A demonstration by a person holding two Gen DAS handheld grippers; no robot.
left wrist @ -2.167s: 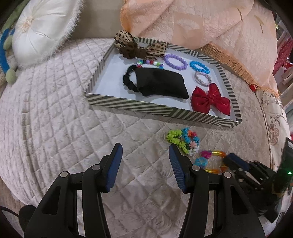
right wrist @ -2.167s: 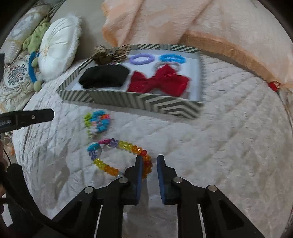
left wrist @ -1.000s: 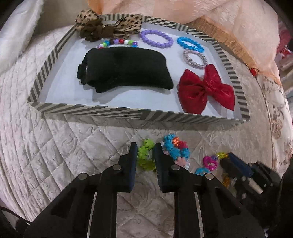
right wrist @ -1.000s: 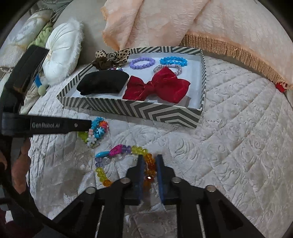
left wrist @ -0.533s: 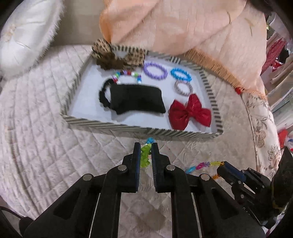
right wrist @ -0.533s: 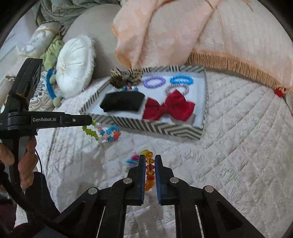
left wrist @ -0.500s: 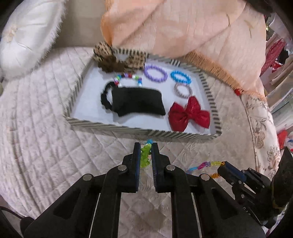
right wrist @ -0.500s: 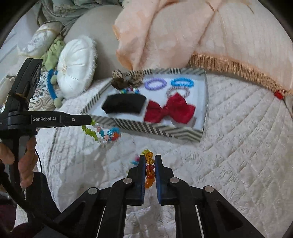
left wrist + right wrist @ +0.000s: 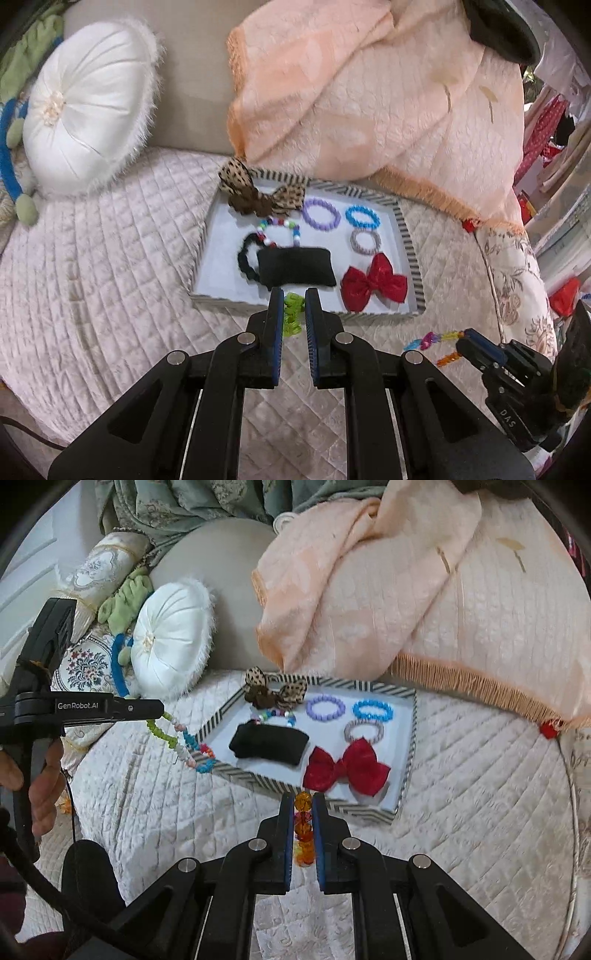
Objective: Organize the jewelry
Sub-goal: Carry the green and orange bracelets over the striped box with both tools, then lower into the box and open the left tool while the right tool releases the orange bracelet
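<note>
My left gripper is shut on a green, white and blue bead bracelet, held in the air in front of the striped tray. The bracelet dangles from it in the right wrist view. My right gripper is shut on an orange and multicolour bead bracelet, lifted before the tray's near wall; its beads also show in the left wrist view. The tray holds a black pouch, a red bow, a leopard bow and purple, blue and silver bracelets.
The tray lies on a quilted cream bedspread. A peach fringed blanket is heaped behind it. A white round cushion sits at the back left, with a green and blue soft toy beside it.
Both grippers have risen and pulled back from the bed with their bracelets, so the tray looks smaller and farther. Earlier, the left gripper closed on the green bracelet lying on the bedspread.
</note>
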